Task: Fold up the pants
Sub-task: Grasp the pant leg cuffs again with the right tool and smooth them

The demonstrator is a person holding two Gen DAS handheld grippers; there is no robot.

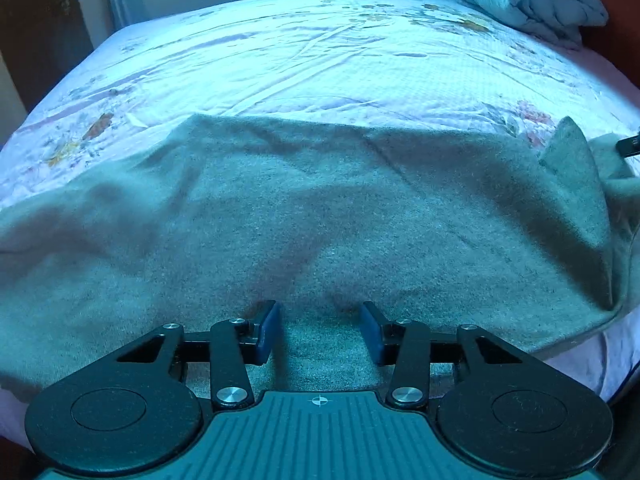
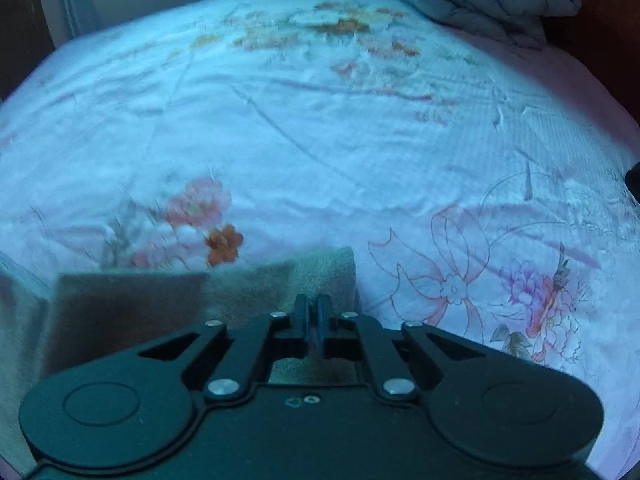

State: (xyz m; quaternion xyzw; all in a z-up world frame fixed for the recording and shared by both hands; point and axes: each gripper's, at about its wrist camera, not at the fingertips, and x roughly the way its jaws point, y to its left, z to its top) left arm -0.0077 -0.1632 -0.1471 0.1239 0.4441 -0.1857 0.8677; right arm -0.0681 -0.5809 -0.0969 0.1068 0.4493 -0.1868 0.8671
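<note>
1. Looking down my left gripper (image 1: 320, 330), I see its jaws spread apart over the grey pants (image 1: 320, 208), pads clear of the cloth, nothing pinched.
2. My right gripper (image 2: 313, 312) has its jaws pressed together at the pants' (image 2: 248, 280) folded end; whether cloth sits between them I cannot tell.
3. The pants lie spread across the near edge of the floral bedsheet (image 1: 320, 60), one corner (image 1: 568, 148) raised at the right.
4. I judge the fold wants both ends lifted together, edges matched, then laid flat.
5. A loose pinch risks dropping one layer.
</note>
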